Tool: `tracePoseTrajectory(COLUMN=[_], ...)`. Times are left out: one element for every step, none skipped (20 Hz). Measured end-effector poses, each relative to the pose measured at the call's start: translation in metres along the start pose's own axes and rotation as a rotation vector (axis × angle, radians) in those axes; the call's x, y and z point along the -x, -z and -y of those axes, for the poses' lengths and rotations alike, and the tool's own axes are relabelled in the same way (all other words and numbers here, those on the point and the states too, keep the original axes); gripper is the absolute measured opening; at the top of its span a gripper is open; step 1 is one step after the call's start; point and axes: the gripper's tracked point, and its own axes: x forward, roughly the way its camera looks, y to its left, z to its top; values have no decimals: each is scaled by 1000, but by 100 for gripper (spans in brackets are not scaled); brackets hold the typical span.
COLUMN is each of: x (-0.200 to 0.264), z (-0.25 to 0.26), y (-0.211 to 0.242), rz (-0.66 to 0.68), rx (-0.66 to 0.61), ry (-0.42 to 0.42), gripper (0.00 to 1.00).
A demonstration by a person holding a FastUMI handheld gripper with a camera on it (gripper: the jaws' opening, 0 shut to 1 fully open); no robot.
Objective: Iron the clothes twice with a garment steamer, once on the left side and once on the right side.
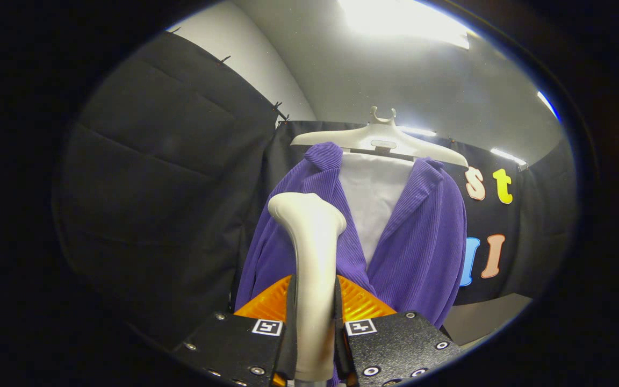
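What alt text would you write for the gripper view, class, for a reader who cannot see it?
The gripper is shut on the cream handle of a garment steamer, its head raised toward a purple corduroy jacket. The jacket hangs open over a white panel on a white hanger, just beyond the steamer.

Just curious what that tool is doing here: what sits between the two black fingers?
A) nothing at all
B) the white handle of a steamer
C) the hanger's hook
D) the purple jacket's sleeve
B: the white steamer handle stands squeezed between the gripper fingers, its head against the purple jacket that hangs on the white hanger.
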Motion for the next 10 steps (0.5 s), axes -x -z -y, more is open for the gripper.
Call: tracePoseTrajectory(x=[5,11,15,19,19,18,22,29,34,38], z=[-2,-3,-3,-3,-4,-3,-2,-4,-5,-6], y=[9,15,22,30,36,41,46,51,57,63], rz=[-13,-23,-33,-44,-57,-66,-69,-72,-81,-86], rx=[-7,-6,-1,2,2,3,3,2,6,6], ry=[-6,-10,-15,-20,-24,-28,-30,-34,-39,-45], gripper=[28,28,28,28,28,28,28,28,28,28])
